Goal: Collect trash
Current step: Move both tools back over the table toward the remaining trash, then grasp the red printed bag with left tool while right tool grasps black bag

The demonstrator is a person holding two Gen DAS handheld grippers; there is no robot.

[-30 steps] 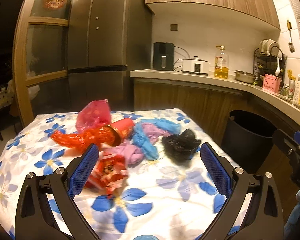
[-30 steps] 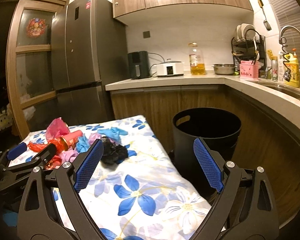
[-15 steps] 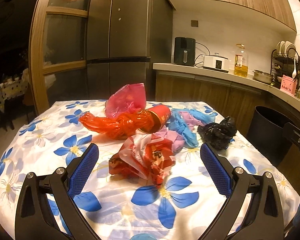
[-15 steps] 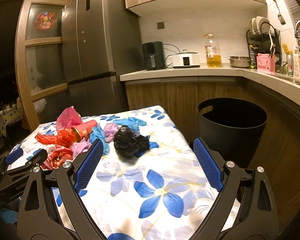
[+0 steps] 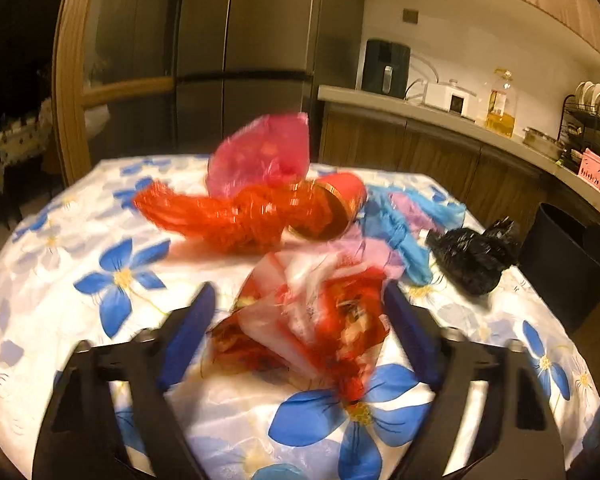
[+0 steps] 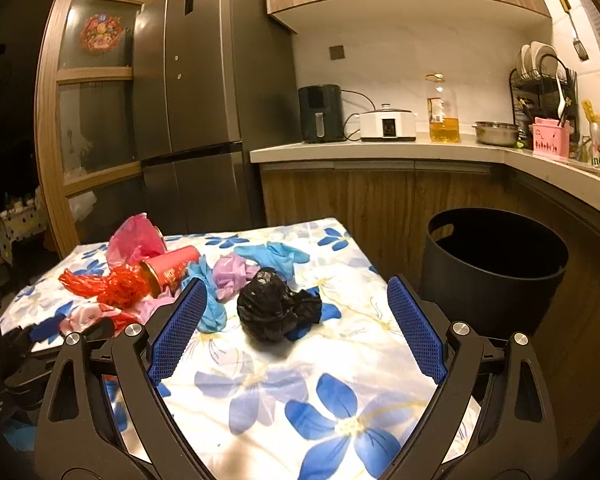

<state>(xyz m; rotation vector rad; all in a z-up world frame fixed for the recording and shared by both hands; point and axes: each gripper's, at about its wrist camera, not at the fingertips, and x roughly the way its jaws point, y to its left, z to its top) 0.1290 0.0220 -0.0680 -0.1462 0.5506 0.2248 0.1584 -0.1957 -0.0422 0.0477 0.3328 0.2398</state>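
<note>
Trash lies on a table with a blue-flower cloth (image 5: 112, 280). My left gripper (image 5: 300, 336) is open, its fingers on either side of a crumpled red and white wrapper (image 5: 316, 320); the view is blurred. Behind it lie a red mesh bag (image 5: 228, 216), a red cup (image 5: 332, 208), a pink bag (image 5: 260, 152), blue and purple gloves (image 5: 404, 220) and a black bag (image 5: 476, 256). My right gripper (image 6: 296, 340) is open and empty, just short of the black bag (image 6: 276, 312). A black bin (image 6: 496, 268) stands right of the table.
A grey fridge (image 6: 204, 112) stands behind the table. A wooden counter (image 6: 380, 152) runs along the back and right, with an air fryer, a cooker, an oil bottle and a dish rack on it. The left gripper's body shows at the left of the right wrist view (image 6: 40, 344).
My left gripper has moved forward and narrowed, so the red and white wrapper now sits between its fingers. My right gripper has moved closer to the black bag.
</note>
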